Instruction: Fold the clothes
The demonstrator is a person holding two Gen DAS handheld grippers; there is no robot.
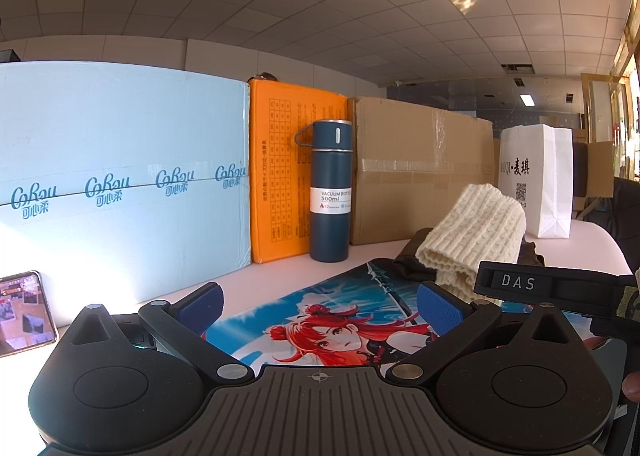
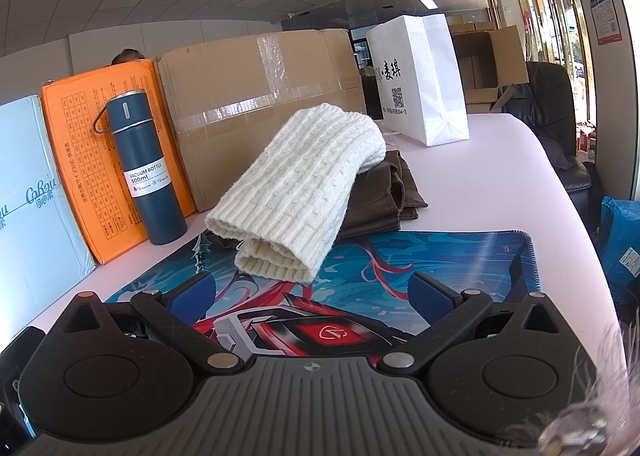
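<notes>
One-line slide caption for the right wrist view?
Open right gripper over the printed mat, facing a folded cream knit sweater lying on a folded brown garment.

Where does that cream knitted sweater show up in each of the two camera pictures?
Left wrist view: the folded cream sweater sits right of centre, above the left gripper.
Right wrist view: the cream sweater lies at centre, atop a brown garment.
Shared landmark: the blue vacuum bottle, to the sweater's left in both.
</notes>
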